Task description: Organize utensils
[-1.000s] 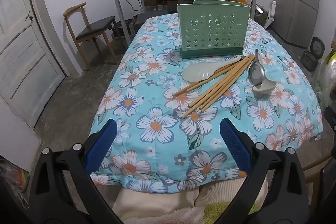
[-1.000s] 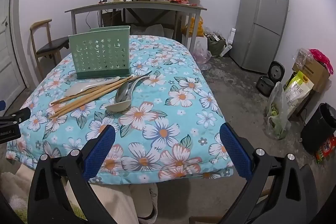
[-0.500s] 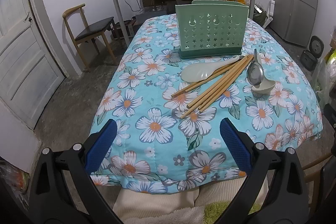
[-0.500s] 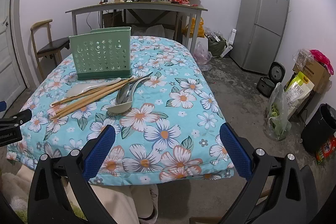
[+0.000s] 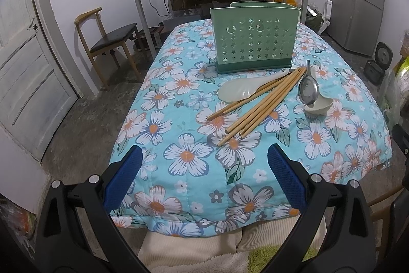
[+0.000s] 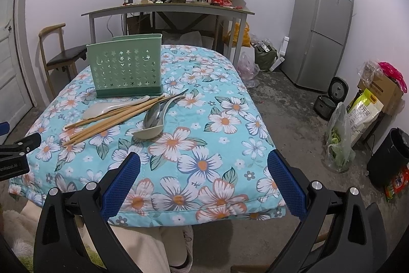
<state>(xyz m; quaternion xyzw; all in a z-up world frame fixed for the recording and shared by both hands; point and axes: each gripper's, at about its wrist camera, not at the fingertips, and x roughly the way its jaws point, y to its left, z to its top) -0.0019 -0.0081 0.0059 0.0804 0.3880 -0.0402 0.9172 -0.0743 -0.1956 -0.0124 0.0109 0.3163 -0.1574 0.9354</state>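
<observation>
A green perforated utensil holder (image 5: pixel 254 40) (image 6: pixel 126 68) stands upright on the floral-covered table (image 5: pixel 189 170) (image 6: pixel 217 170). In front of it lie several wooden chopsticks (image 5: pixel 258 109) (image 6: pixel 112 119), a pale rice paddle (image 5: pixel 237 94) (image 6: pixel 99 109), a metal spoon (image 5: pixel 308 88) (image 6: pixel 152 114) and a white soup spoon (image 5: pixel 319 108) (image 6: pixel 149 132). My left gripper (image 5: pixel 203 178) hovers open over the table's near edge, well short of the chopsticks. My right gripper (image 6: pixel 203 178) is open too, at the near right edge, holding nothing.
A wooden chair (image 5: pixel 107 40) and a door (image 5: pixel 23 63) are on the left. Behind stands a cluttered desk (image 6: pixel 168 9). A fridge (image 6: pixel 319 30), rice cookers (image 6: pixel 332 96), bags (image 6: pixel 337 140) and a black bin (image 6: pixel 391 155) line the right floor. A person's light clothing (image 5: pixel 194 247) shows below.
Both grippers have crept slightly forward toward the table; the utensils and holder appear a little closer. Nothing was taken hold of or moved.
</observation>
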